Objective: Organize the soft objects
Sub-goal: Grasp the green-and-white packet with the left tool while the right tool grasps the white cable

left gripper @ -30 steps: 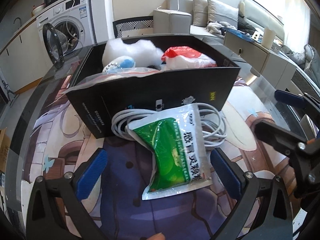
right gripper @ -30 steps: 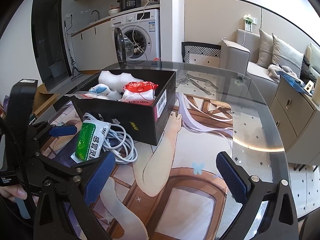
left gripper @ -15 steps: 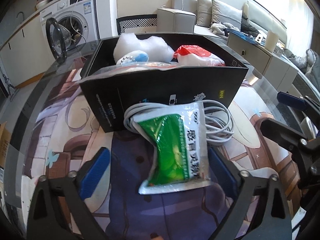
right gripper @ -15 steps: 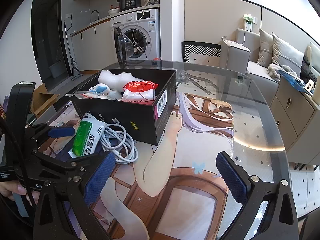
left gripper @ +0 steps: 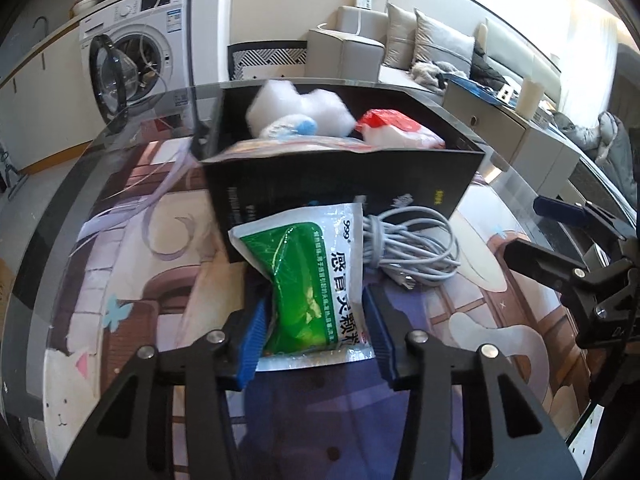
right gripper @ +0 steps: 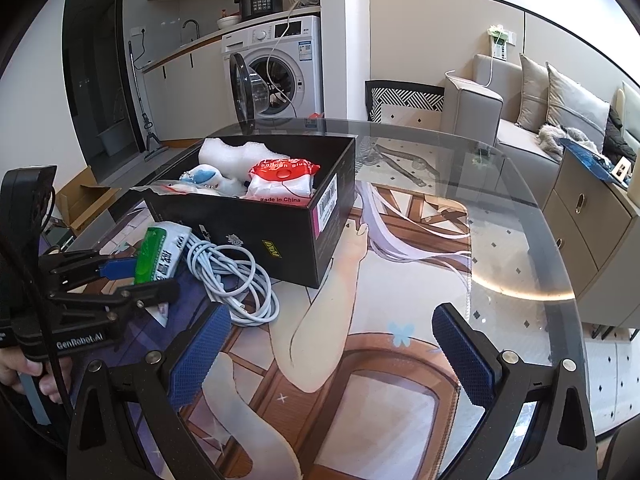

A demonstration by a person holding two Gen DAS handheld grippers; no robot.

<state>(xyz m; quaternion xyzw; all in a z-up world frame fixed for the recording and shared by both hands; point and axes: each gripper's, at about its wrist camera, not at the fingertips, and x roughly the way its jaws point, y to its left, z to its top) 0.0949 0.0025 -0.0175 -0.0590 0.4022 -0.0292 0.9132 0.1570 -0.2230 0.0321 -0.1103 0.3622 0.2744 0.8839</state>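
You're clamping your left gripper (left gripper: pixel 316 322) on the green-and-white sachet (left gripper: pixel 310 276), lying just in front of the black box (right gripper: pixel 276 216).

You're working on a glass table (right gripper: pixel 516 248) over an anime-print mat, with a washing machine (right gripper: pixel 280 68) and sofa (right gripper: pixel 520 120) behind. The sachet is showing "999" and Chinese characters; a red-topped packet (right gripper: pixel 282 180) in the box is reading "Made in China". The coiled white cable (right gripper: pixel 236 276) is lying beside the sachet. Your right gripper (right gripper: pixel 328 354) is hanging wide apart, empty.

black box (right gripper: pixel 280 232) wall blocks 12 o'clock of the left gripper (left gripper: pixel 316 334); cable coil (left gripper: pixel 416 248) at 1 o'clock; table (right gripper: pixel 500 240) open at 3.
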